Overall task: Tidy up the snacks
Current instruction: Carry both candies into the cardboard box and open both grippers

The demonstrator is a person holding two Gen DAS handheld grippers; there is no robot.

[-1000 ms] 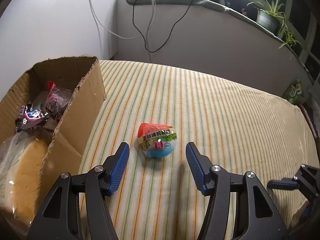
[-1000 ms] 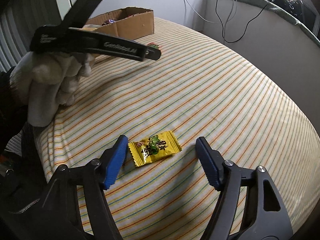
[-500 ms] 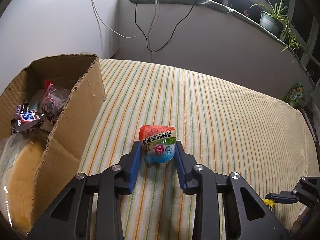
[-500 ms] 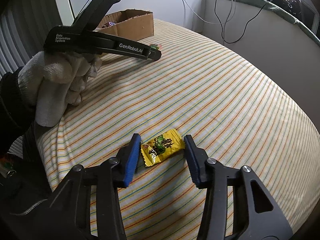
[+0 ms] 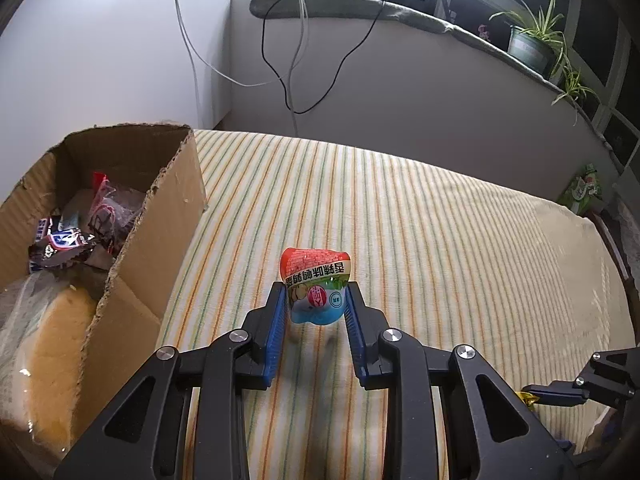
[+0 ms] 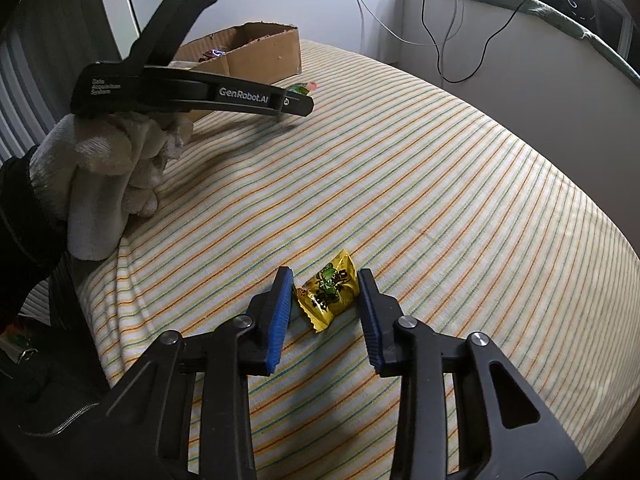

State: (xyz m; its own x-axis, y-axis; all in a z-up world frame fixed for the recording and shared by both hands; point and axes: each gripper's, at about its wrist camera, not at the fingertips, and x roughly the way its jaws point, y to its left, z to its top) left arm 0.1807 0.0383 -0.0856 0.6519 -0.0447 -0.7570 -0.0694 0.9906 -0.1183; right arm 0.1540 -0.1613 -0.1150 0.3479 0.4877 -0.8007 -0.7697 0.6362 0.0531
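Observation:
A small snack cup (image 5: 316, 276) with a red top and blue bottom sits between the blue pads of my left gripper (image 5: 316, 292). Its jaws are closing and the pads press the cup's sides. An open cardboard box (image 5: 176, 208) with several wrapped snacks inside stands just to the left. In the right wrist view, my right gripper (image 6: 326, 276) is closing its jaws on a yellow candy wrapper (image 6: 330, 294), which stands crumpled and tilted between the pads on the striped cloth (image 6: 440, 200). The left gripper (image 6: 298, 102), held by a gloved hand (image 6: 116, 168), is near the box (image 6: 260, 56).
The striped cloth drops away at its near and right edges. Behind it runs a low wall with hanging cables (image 5: 288, 80) and a potted plant (image 5: 532, 48) on the ledge. A green packet (image 5: 584, 190) lies beyond the far right edge.
Both grippers went from wide open to closed around their snacks. The cup now sits upright between the left pads. The yellow candy has been squeezed and tipped up.

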